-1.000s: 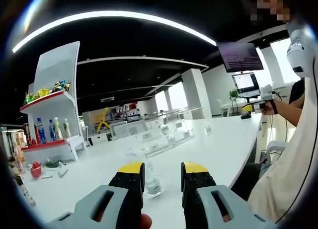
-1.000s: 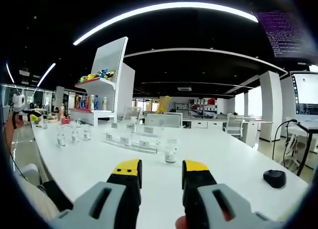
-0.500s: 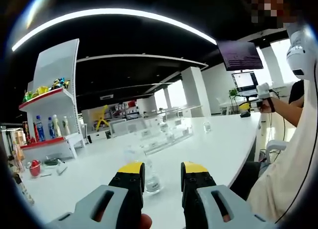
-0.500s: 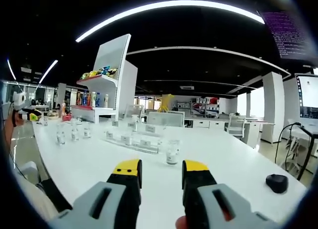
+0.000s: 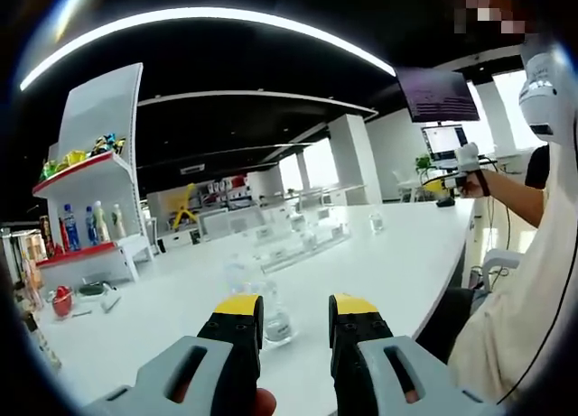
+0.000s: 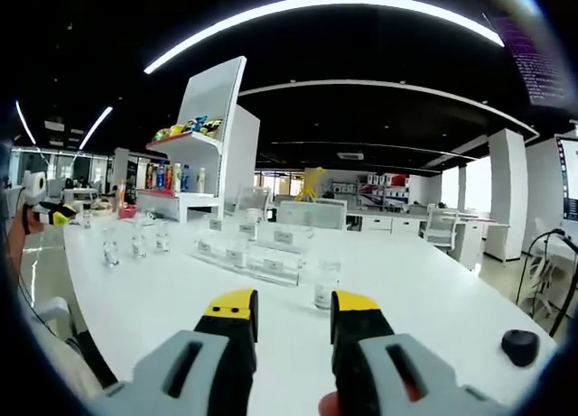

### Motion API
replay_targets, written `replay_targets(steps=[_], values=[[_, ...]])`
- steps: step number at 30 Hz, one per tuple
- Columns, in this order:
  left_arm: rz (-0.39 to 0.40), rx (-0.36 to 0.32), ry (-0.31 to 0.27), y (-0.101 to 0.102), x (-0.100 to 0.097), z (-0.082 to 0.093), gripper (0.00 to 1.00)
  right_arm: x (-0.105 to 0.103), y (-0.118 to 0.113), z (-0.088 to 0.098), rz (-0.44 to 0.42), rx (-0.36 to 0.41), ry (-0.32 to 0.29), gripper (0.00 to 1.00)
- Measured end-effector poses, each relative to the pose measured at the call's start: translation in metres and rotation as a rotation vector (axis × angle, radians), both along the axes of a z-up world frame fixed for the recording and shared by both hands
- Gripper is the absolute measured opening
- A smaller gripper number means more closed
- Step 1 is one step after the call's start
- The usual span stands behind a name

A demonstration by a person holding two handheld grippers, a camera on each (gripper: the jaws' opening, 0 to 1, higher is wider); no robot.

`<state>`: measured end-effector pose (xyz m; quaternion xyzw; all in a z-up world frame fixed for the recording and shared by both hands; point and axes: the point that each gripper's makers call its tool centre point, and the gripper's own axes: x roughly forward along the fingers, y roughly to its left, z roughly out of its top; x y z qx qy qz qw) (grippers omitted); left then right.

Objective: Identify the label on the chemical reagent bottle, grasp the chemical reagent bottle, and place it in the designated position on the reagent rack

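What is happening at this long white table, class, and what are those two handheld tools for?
A person holds a two-jaw gripper in each hand over the long white table. The left gripper is open, a small clear glass reagent bottle just beyond its jaws. The right gripper is open too, facing another small clear bottle beside the clear acrylic reagent rack. Nothing is grasped yet; no bottle label is readable.

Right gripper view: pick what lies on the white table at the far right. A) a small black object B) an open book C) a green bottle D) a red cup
A: a small black object sits on the white table at the far right, apart from the clear bottle ahead of the right gripper.
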<state>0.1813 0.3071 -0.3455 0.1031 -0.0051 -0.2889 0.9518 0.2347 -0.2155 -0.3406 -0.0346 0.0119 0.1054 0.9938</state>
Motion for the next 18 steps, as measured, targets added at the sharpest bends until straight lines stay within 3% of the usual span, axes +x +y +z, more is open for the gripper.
replay_targets(steps=[8,18], values=[[0.0,0.003,0.013,0.0,0.007,-0.003,0.29,0.02,0.004,-0.004,0.008,0.004,0.016,0.32],[0.009,0.017,0.028,0.001,0.013,-0.009,0.29,0.067,-0.003,-0.006,-0.021,-0.053,0.012,0.32]])
